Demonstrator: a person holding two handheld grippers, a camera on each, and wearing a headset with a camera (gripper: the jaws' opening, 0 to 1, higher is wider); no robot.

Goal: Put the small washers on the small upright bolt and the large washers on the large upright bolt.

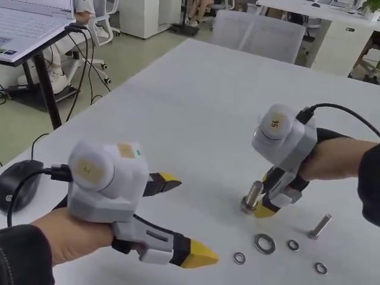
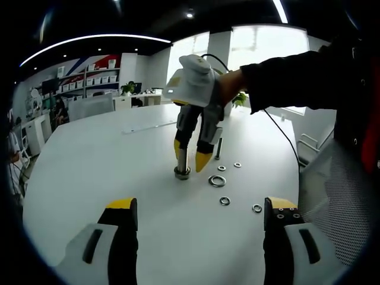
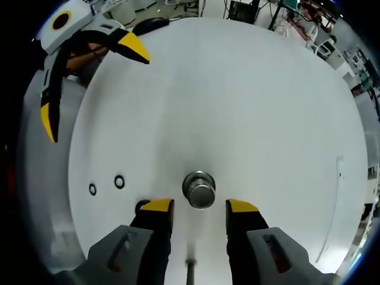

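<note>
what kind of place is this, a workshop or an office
Probably an open-plan office or lab rather than a workshop: a large white table, a laptop on a side stand, and office chairs behind.

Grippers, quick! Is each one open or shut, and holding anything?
Left yellow-tipped white gripper: open, holding nothing.
Right yellow-tipped white gripper: open, jaws either side of the large upright silver metal bolt, not clamping it.

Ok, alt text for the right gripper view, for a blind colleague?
The large upright bolt stands on the white table just beyond the open tips of the right hand-held gripper. Two small washers lie to its left; the left hand-held gripper hangs open at upper left.
</note>
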